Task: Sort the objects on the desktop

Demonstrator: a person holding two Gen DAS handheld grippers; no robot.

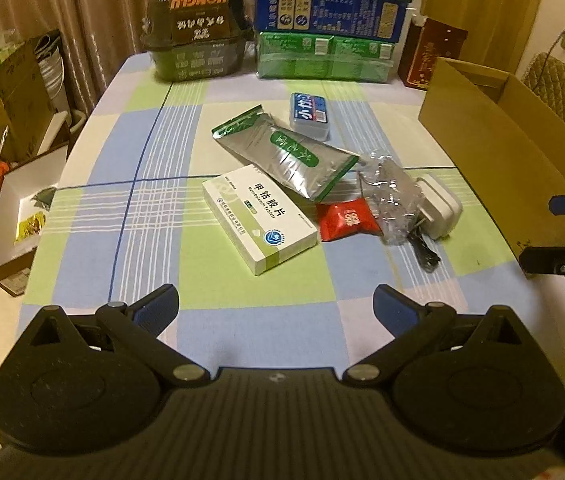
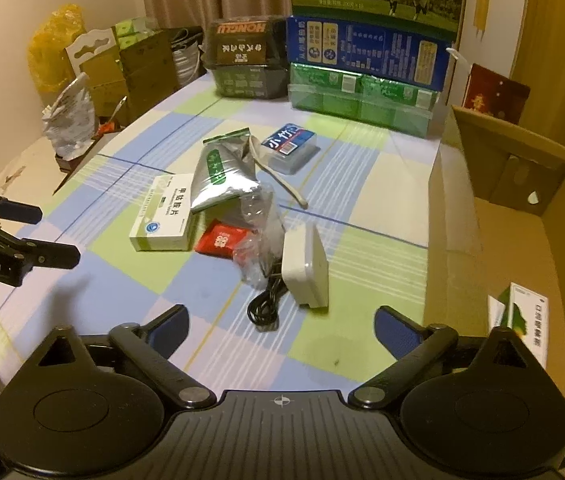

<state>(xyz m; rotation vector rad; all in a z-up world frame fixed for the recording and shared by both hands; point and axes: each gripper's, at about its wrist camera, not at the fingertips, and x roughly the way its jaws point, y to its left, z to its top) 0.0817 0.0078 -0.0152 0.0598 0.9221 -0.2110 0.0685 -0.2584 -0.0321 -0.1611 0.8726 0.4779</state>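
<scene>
On the table (image 1: 130, 240), a loose cluster sits mid-surface. The tablet box (image 1: 260, 218) lies nearest at left, with the foil pouch (image 1: 286, 152) behind it, one end resting on the box. The small case (image 1: 309, 114) lies behind the pouch. Right of the box: sachet (image 1: 344, 220), then crumpled wrapper (image 1: 390, 200), then charger (image 1: 440, 204) (cable trailing forward). The carton (image 2: 522, 216) stands at the right edge, a packet (image 2: 522, 320) inside. Stacked boxes (image 1: 322, 36) line the far edge.

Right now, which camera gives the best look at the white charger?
The right wrist view: the charger stands unobstructed with its black cord showing. In the left wrist view, the charger is farther off and partly hidden behind crumpled plastic.
</scene>
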